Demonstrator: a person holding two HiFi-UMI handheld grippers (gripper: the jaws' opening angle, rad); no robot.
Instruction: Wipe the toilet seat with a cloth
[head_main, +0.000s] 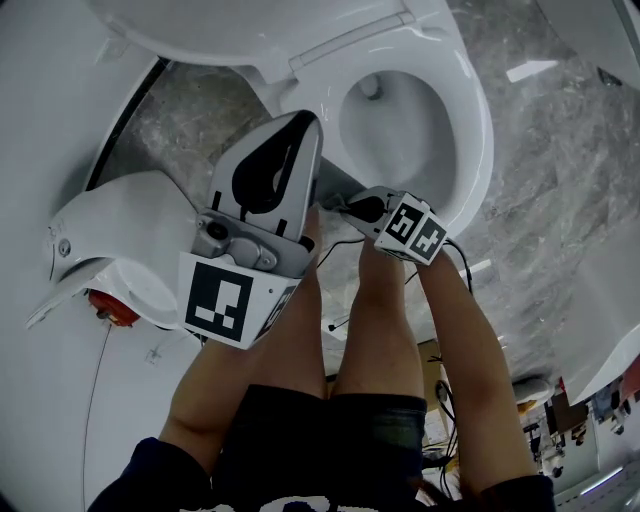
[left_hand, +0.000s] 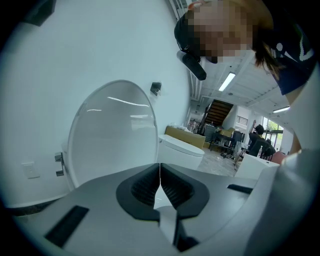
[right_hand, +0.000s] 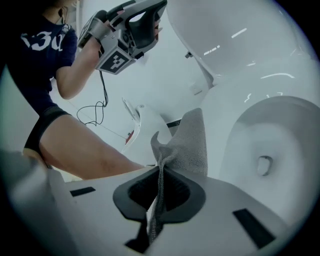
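A white toilet stands ahead with its seat (head_main: 472, 130) down round the bowl (head_main: 400, 125) and its lid (head_main: 230, 30) raised. My right gripper (head_main: 352, 205) is low at the seat's near edge, shut on a grey cloth (right_hand: 189, 140) that sticks up past its jaws beside the bowl (right_hand: 272, 145). My left gripper (head_main: 300, 130) is held higher, to the left of the bowl, shut with nothing in it. In the left gripper view the closed fingertips (left_hand: 160, 176) point at the raised lid (left_hand: 112, 132). The left gripper (right_hand: 137, 22) also shows at the top of the right gripper view.
A second white fixture (head_main: 110, 250) with a red part (head_main: 108, 305) stands to the left. Grey marble floor (head_main: 560, 170) lies to the right. Cables (head_main: 458, 262) trail by my legs. Another toilet (left_hand: 180, 150) and people at desks sit far behind.
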